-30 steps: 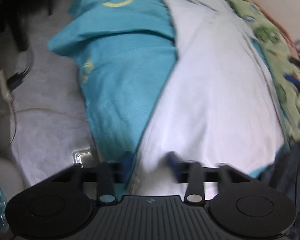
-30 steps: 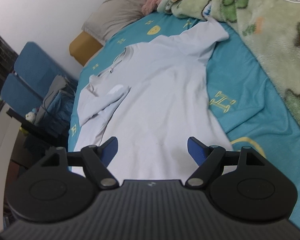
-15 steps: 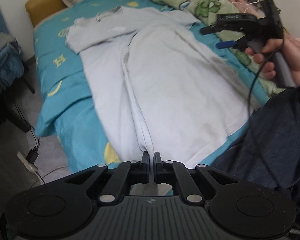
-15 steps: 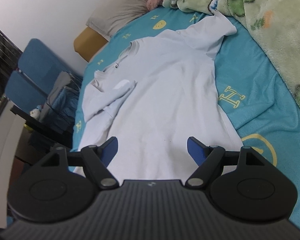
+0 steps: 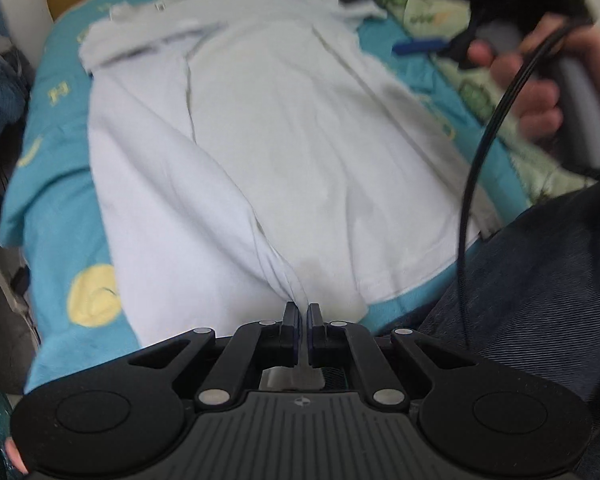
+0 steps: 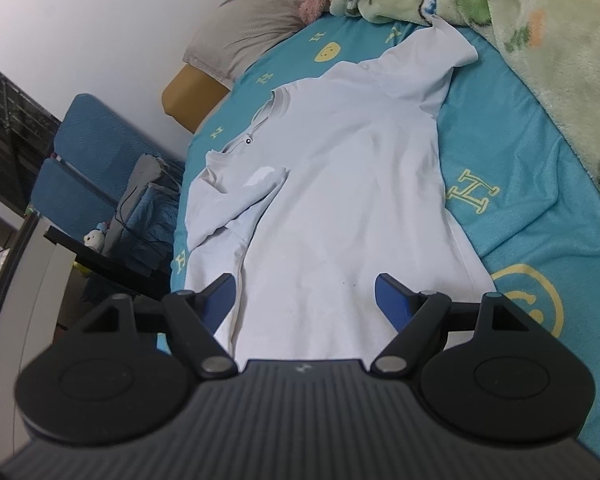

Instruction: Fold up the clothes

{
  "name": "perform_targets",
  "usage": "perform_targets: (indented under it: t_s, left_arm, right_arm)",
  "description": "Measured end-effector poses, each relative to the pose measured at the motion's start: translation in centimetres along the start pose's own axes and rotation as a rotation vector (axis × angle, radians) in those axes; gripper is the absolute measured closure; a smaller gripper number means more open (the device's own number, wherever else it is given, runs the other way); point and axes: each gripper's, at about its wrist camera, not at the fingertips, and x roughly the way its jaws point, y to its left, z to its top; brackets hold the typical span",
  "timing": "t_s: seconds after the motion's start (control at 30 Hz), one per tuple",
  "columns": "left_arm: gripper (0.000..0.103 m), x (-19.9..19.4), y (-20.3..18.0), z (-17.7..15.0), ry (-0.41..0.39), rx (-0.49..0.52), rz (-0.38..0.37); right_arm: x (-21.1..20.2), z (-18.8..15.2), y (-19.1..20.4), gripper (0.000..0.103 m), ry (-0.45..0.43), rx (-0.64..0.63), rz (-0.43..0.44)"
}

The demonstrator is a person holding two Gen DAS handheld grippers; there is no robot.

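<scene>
White cotton tee (image 5: 300, 128) flat on teal bedsheet (image 5: 56, 216), L gripper (image 5: 303, 320) clenched on hem near bed's foot edge; R-wrist view: R gripper (image 6: 305, 294) released above tee's lower half — best to carry flap across w/ hem taut, edges aligned.

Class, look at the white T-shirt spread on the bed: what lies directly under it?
Under the white cotton T-shirt lies the turquoise bedsheet with yellow smiley prints, showing around its edges. Whatever sits beneath the shirt's middle is covered.
</scene>
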Motion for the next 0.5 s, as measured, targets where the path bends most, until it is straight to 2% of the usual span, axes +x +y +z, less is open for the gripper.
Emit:
perform_targets:
  t_s: [0.07,0.17,0.23,0.37,0.43,0.5]
  left_arm:
    - [0.091,0.7,-0.1,0.0,0.011,-0.002,-0.005]
    - [0.071,-0.2,-0.2,0.4,-0.034,0.014,-0.008]
    - [0.052,-1.1,0.0,0.7,-0.077,0.012,-0.001]
    - [0.038,-3.1,0.6,2.0,-0.187,-0.001,0.053]
    - [0.026,-4.1,1.1,2.7,-0.254,-0.016,0.085]
    - [0.023,-5.0,1.6,3.6,-0.315,-0.045,0.106]
  right_arm:
    - [-0.1,0.0,0.3,0.024,-0.003,-0.020,0.001]
    - [-0.5,0.0,0.7,0.024,-0.022,-0.049,0.000]
    - [-0.8,0.1,1.2,0.024,-0.043,-0.076,0.001]
    - [-1.5,0.1,2.2,0.024,-0.089,-0.132,0.013]
    - [-1.9,0.0,2.8,0.024,-0.115,-0.163,0.023]
    - [-2.3,-0.1,3.5,0.024,-0.147,-0.207,0.032]
